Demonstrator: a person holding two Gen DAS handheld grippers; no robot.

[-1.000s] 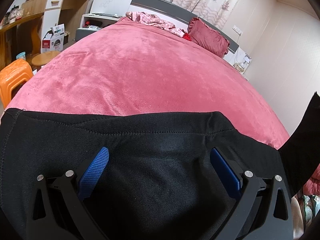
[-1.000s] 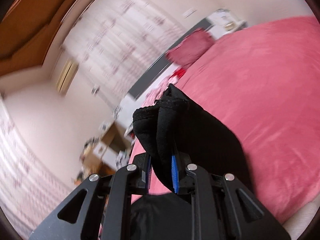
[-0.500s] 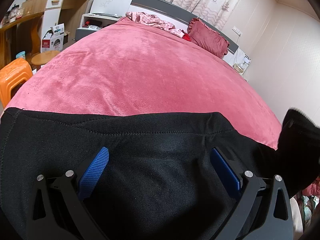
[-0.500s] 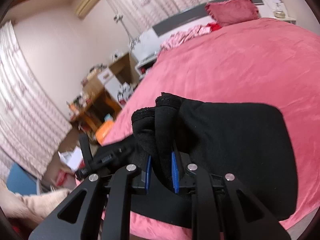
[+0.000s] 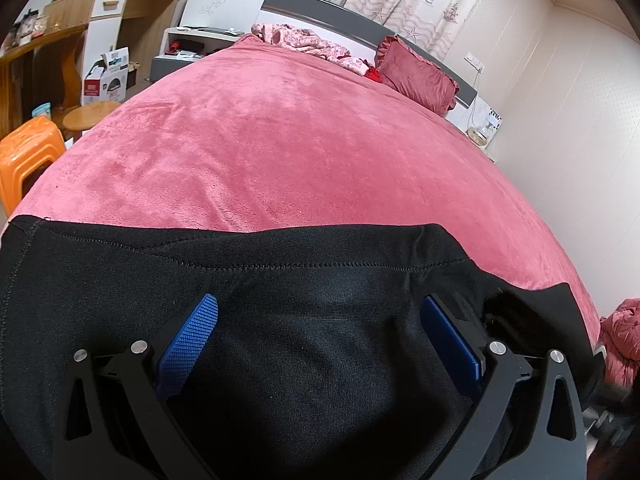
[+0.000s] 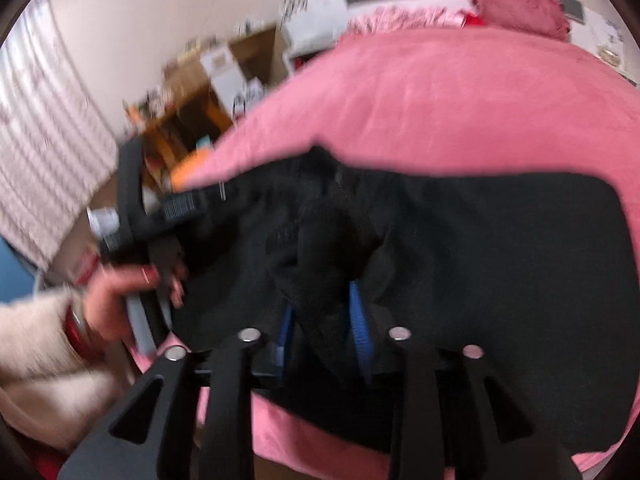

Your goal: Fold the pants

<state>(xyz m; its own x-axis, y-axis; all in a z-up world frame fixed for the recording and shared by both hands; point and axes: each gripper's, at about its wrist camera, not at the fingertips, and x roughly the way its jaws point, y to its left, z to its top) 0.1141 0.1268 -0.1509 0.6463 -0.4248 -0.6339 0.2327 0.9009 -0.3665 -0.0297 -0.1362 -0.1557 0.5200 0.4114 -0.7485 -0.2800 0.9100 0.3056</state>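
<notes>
The left gripper (image 5: 316, 336) stands wide, its blue pads (image 5: 188, 340) apart over the black pants (image 5: 320, 360) spread beneath and ahead of it on the pink bed (image 5: 300, 152). The right gripper (image 6: 324, 320) has just been opening; a bunched fold of pants sits between its pads, seemingly loose. Box lettering is unreadable.

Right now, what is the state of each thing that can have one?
Black pants: lying folded over on the pink blanket.
Left gripper: open, above the pants.
Right gripper: has just been opening, bunched pants end between its pads, apparently released.
</notes>
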